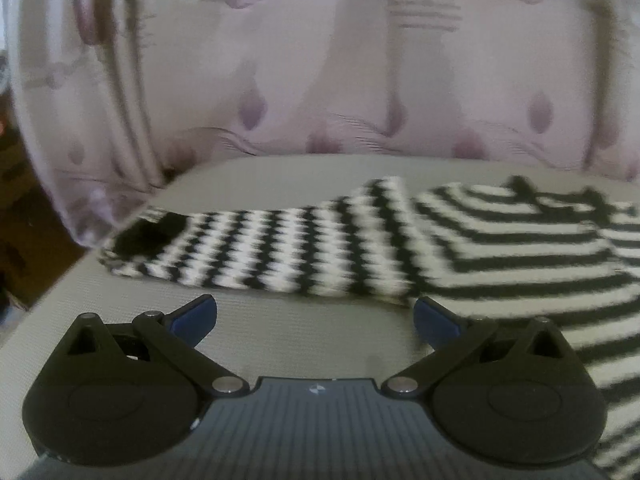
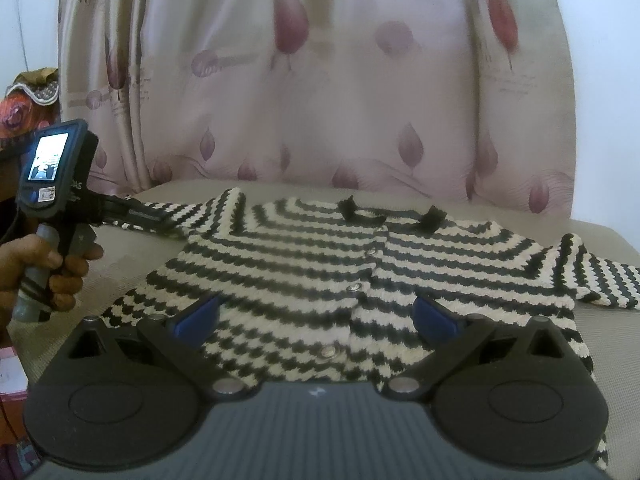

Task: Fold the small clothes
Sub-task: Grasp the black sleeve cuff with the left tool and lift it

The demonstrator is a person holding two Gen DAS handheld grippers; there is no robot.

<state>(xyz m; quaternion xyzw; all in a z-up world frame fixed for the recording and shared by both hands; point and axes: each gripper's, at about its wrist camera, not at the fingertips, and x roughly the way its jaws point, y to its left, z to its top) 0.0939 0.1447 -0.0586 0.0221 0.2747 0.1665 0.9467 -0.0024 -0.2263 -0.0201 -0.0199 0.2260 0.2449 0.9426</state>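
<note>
Left wrist view: my left gripper [image 1: 315,320] is hovering w/ fingers spread wide, gripping nothing, just above the grey surface [image 1: 280,344]. The striped cardigan [image 1: 500,248] is lying flat ahead & to the right; its sleeve [image 1: 248,248] is stretching across in front of me. Pink curtain [image 1: 320,80] is hanging behind.

Right wrist view: my right gripper [image 2: 316,316] is also sitting wide open, empty, over the cardigan's [image 2: 320,264] buttoned front near the hem. A hand [image 2: 44,268] is holding the left gripper [image 2: 132,214], which is blocking part of the far sleeve.
</note>
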